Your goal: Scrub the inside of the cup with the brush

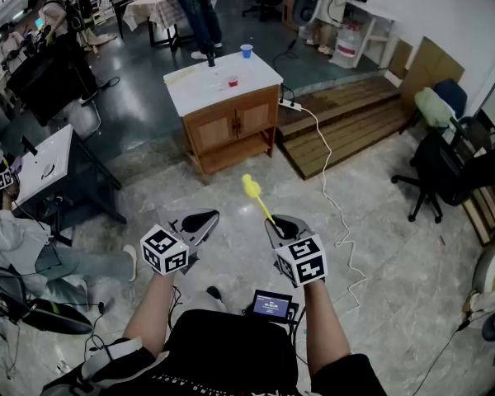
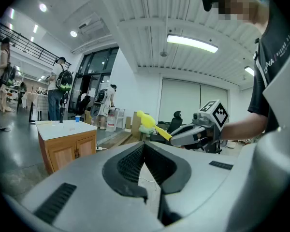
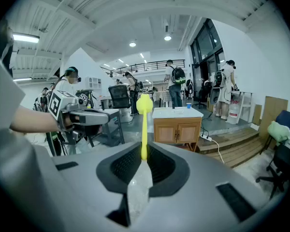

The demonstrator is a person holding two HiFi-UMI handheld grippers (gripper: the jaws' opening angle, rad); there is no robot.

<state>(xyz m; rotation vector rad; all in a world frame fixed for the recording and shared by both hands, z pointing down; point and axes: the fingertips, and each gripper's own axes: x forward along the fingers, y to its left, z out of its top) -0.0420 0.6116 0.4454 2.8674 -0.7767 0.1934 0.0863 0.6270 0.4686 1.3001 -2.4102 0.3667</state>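
Observation:
A yellow brush [image 1: 252, 190] sticks forward and up out of my right gripper [image 1: 274, 221], whose jaws are shut on its thin handle [image 3: 144, 144]; its sponge head [image 3: 144, 104] stands well beyond the jaw tips. My left gripper [image 1: 205, 218] is level beside it, shut with nothing in it. In the left gripper view the jaws [image 2: 144, 146] meet, and the brush [image 2: 146, 120] shows to the right. A small blue cup [image 1: 246, 50] stands far ahead on the white-topped wooden cabinet [image 1: 200, 91], out of reach of both grippers. The cup [image 3: 188, 105] is tiny in the right gripper view.
On the cabinet top also stand a dark bottle [image 1: 210, 58] and a small red object [image 1: 232, 81]. A power strip with a white cable [image 1: 323, 176] trails over the floor to the right. A wooden platform [image 1: 346, 122], office chairs [image 1: 445, 172], a desk [image 1: 45, 163] and several people surround the space.

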